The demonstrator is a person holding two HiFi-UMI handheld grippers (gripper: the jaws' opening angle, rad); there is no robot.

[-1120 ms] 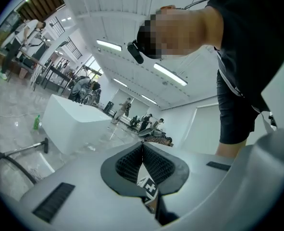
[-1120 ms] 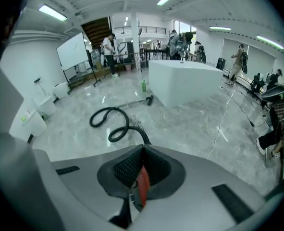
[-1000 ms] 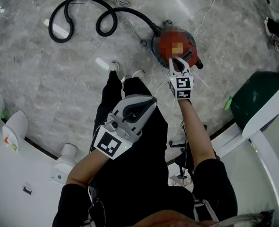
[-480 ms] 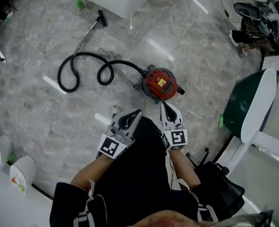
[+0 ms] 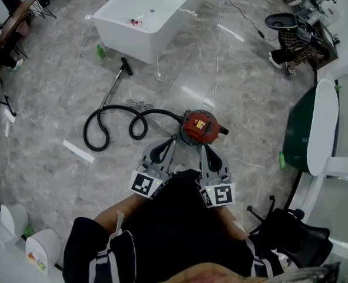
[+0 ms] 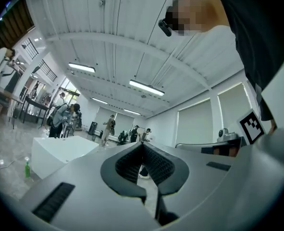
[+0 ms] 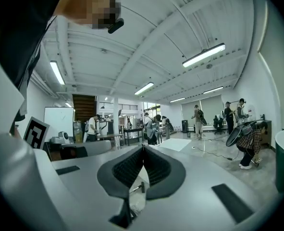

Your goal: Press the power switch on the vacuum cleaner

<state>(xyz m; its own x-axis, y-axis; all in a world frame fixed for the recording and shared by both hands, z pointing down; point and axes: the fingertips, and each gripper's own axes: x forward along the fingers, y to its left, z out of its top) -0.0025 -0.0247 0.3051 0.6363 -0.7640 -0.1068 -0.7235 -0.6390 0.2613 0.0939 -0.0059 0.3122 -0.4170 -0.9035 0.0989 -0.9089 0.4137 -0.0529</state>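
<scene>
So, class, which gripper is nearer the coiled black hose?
Left. The left gripper is just right of the hose loops in the head view; the right gripper is further right, by the vacuum cleaner.

Grey marble floor (image 5: pixel 250 99), white freestanding tub (image 5: pixel 138 37), white beamed ceiling (image 7: pixel 146 42), strip lights (image 7: pixel 203 55)

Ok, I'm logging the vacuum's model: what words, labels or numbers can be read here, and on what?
Nothing here is legible.
Vacuum cleaner: yellow label on its red top, too small to read.
White bin: coloured sticker, too small to read.
Left gripper and right gripper: square marker patterns only, no letters.
</scene>
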